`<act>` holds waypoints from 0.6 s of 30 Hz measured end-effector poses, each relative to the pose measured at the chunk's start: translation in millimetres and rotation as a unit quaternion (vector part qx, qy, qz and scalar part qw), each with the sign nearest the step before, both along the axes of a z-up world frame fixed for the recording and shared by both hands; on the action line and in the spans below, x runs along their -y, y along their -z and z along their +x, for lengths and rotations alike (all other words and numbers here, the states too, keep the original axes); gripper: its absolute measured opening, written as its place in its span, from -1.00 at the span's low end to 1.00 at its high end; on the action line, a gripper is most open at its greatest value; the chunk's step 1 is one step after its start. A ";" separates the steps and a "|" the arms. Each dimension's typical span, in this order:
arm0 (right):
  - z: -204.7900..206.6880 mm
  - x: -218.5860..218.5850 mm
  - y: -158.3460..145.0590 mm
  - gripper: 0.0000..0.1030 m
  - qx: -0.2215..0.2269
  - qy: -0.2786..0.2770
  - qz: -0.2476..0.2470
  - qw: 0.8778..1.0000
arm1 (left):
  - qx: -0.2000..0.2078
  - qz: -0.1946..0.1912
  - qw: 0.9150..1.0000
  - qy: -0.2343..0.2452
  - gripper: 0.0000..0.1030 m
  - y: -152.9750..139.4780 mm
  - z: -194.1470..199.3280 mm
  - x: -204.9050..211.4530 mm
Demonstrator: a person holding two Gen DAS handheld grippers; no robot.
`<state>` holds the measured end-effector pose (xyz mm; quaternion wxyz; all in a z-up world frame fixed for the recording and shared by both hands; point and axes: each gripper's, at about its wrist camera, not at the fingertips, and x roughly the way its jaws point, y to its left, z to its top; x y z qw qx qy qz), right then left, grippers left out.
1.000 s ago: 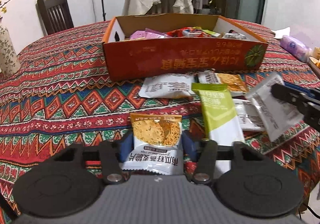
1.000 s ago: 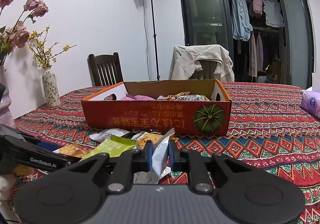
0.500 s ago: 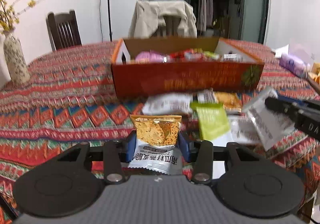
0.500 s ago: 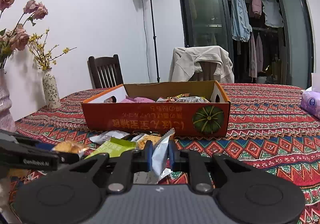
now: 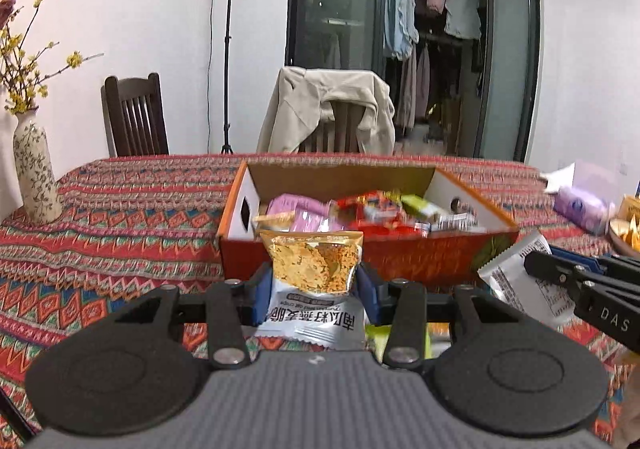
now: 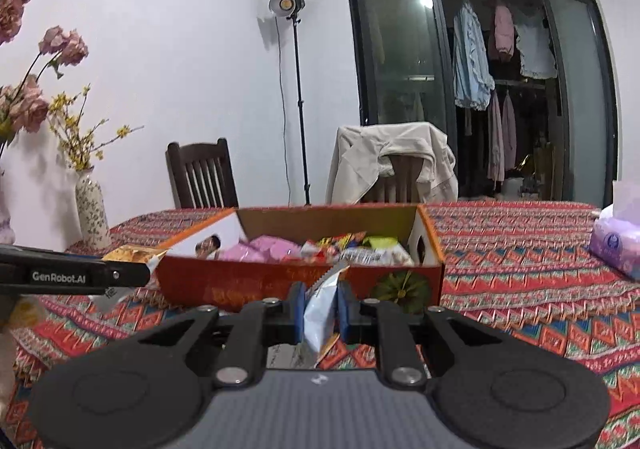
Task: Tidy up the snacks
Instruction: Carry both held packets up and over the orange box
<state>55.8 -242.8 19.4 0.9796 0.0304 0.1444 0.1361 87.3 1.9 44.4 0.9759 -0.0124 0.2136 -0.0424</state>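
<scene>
My left gripper (image 5: 314, 295) is shut on an orange-and-white cracker packet (image 5: 314, 277), held above the table just in front of the orange cardboard box (image 5: 400, 257). My right gripper (image 6: 319, 307) is shut on a white snack packet (image 6: 320, 313), held edge-on before the same box (image 6: 260, 285). The box holds several pink, red and green snack packs (image 6: 320, 247). In the left wrist view the right gripper (image 5: 536, 265) and its white packet (image 5: 520, 281) show at the right. In the right wrist view the left gripper (image 6: 132, 273) shows at the left.
A patterned tablecloth (image 5: 120, 217) covers the table. A vase with flowers (image 5: 34, 177) stands at the far left. A purple tissue pack (image 6: 616, 249) lies at the right. Two chairs (image 6: 200, 177) stand behind the table. Loose green packets (image 5: 428, 341) lie under my left gripper.
Both grippers have risen off the table with their packets and moved toward the box. The box interior now shows from higher up.
</scene>
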 end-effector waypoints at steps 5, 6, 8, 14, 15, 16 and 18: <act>16.3 2.9 -14.0 -0.69 0.017 0.008 0.003 1.000 | 0.023 -0.001 1.000 -0.001 -0.13 -13.3 15.9 9.7; 20.2 3.5 -17.3 -0.69 0.020 0.010 0.003 1.000 | 0.027 0.000 1.000 -0.003 -0.13 -16.4 20.8 12.2; 29.7 5.4 -24.9 -0.69 0.026 0.014 0.007 1.000 | 0.031 0.006 0.999 -0.007 -0.13 -20.2 29.7 17.3; 61.1 7.2 -47.1 -0.69 0.037 0.021 0.011 0.999 | 0.040 0.010 0.999 -0.022 -0.13 -30.4 63.2 23.4; 67.2 7.1 -50.0 -0.69 0.037 0.022 0.011 0.999 | 0.041 0.006 0.999 -0.024 -0.13 -32.1 69.9 23.8; 74.7 6.4 -52.7 -0.69 0.036 0.023 0.011 0.999 | 0.042 0.004 0.999 -0.027 -0.13 -33.3 75.3 23.9; 89.3 4.2 -56.4 -0.69 0.034 0.027 0.010 0.999 | 0.045 0.000 0.998 -0.033 -0.13 -35.7 88.5 25.8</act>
